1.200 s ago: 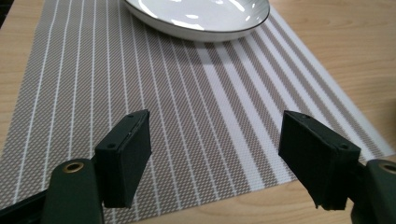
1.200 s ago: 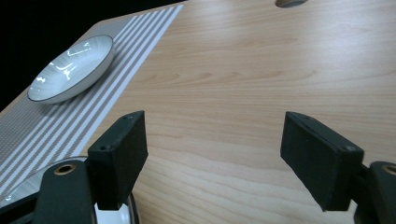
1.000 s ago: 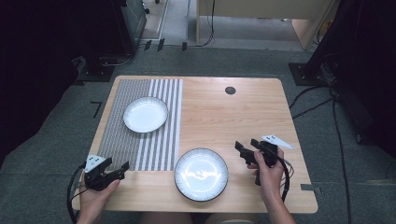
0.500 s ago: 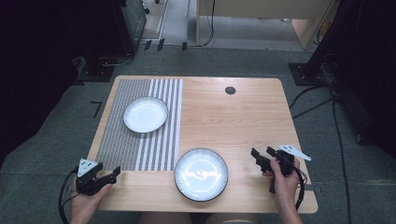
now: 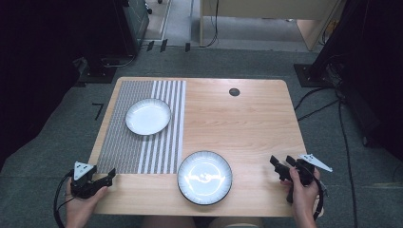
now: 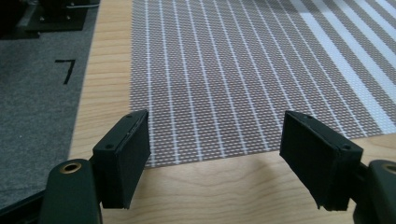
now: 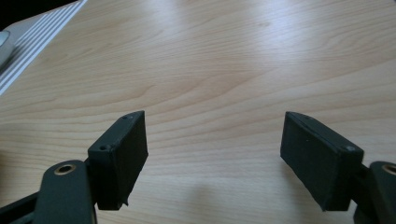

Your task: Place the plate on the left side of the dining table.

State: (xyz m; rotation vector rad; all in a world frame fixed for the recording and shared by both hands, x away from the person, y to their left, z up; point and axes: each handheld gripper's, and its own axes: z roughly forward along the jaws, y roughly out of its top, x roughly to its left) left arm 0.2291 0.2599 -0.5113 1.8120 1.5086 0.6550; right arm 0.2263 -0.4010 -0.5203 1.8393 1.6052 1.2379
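A white plate [image 5: 148,116] rests on the striped placemat [image 5: 123,137] at the table's left half. A second plate [image 5: 205,177], white with a dark rim, lies on bare wood near the front edge. My left gripper [image 5: 110,175] hovers at the front left corner, jaws wide apart and empty; in the left gripper view it [image 6: 215,158] looks over the placemat's [image 6: 224,70] near edge. My right gripper [image 5: 281,164] is held at the front right, to the right of the dark-rimmed plate, also open with nothing in it [image 7: 212,158].
The wooden table [image 5: 247,128] has a black round grommet [image 5: 234,91] near its far edge. Grey carpet surrounds it, with cables [image 5: 342,137] on the floor to the right and dark equipment at the back left.
My right gripper has drawn away from the dark-rimmed plate, rightward and toward the front edge. The left gripper has slid a little left toward the table corner. Both plates are unmoved.
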